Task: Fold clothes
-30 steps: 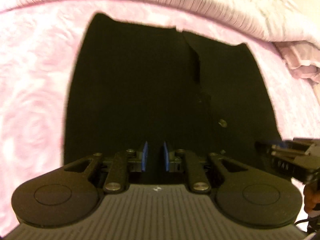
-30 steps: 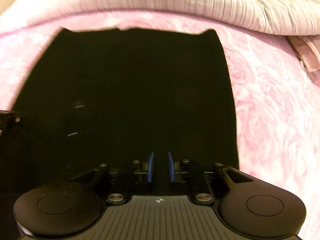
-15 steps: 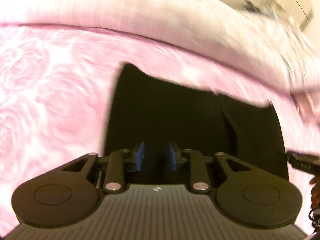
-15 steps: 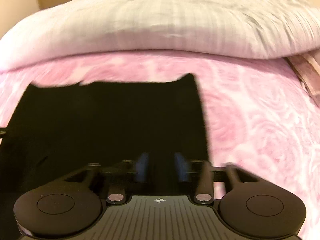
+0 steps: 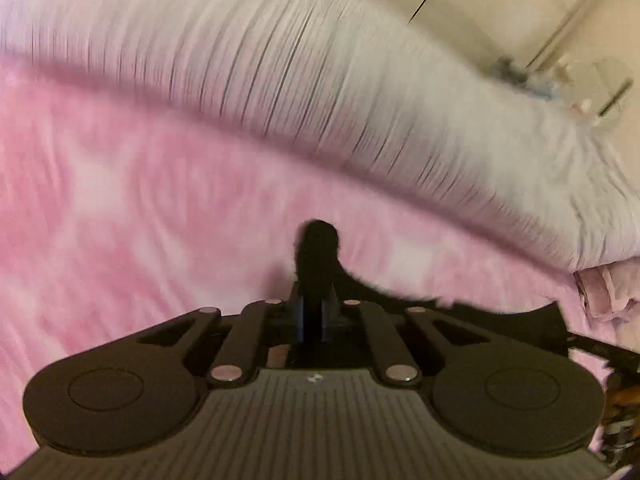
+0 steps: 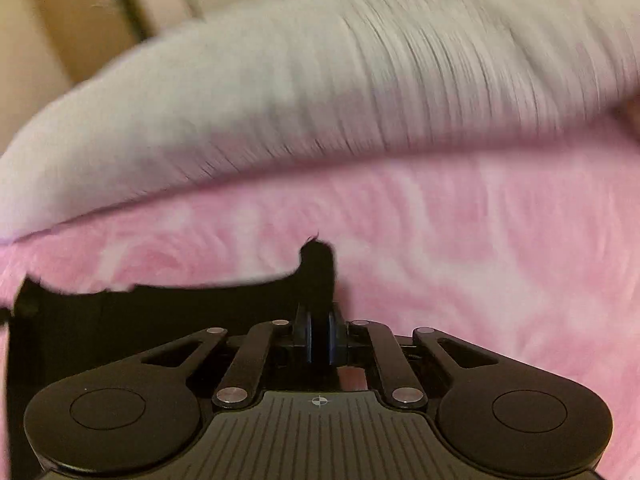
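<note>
The pink blanket [image 5: 160,208] covers the bed and fills most of both views. A big white striped pillow [image 5: 320,80] lies along the far side of the blanket. A small pile of pink cloth [image 5: 608,292] sits on the blanket, just under the pillow's end.

The black cloth [image 6: 160,312] is the thing to fold. It hangs over the blanket, on the near side of it, held up by two corners with a top edge running between them.

The left gripper [image 5: 314,316] has its fingers squeezed tight on one corner, and a tuft of black pokes up past them. The right gripper [image 6: 319,338] pinches the other corner the same way.

The pictures are blurry, so I cannot tell how many layers the cloth has. It looks like a fold is going on, with the edge lifted off the blanket. The cloth is not lying down neat, so laying it flat is left to do.
</note>
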Demonstrator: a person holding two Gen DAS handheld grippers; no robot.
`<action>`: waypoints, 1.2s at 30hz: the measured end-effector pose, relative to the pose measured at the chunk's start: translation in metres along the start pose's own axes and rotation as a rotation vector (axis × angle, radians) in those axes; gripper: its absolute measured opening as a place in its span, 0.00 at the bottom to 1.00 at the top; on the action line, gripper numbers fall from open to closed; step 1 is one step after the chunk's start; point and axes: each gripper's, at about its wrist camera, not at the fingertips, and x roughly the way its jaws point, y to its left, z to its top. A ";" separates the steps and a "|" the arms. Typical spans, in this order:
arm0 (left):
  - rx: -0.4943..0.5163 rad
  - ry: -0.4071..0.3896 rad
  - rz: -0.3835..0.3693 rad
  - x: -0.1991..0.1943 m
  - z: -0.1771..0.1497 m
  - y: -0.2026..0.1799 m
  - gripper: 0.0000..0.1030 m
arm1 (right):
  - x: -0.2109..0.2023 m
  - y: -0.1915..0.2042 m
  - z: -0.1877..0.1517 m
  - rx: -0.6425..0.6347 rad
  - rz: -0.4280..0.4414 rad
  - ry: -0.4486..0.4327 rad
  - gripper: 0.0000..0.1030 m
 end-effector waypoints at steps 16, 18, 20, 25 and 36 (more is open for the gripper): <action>0.136 -0.108 0.271 0.011 0.008 -0.029 0.18 | -0.010 -0.012 -0.006 0.009 -0.300 -0.017 0.50; 0.126 -0.059 0.182 -0.003 0.001 -0.038 0.15 | -0.030 -0.002 -0.013 -0.032 -0.209 -0.018 0.50; 0.122 0.019 0.064 -0.020 -0.016 -0.052 0.09 | -0.041 0.014 -0.027 -0.098 -0.122 0.042 0.50; 0.145 0.077 0.021 -0.007 -0.052 -0.071 0.08 | -0.049 0.065 -0.090 -0.294 -0.072 0.219 0.50; 0.134 0.078 0.030 0.039 -0.060 -0.091 0.03 | 0.010 0.066 -0.075 -0.182 -0.157 0.152 0.50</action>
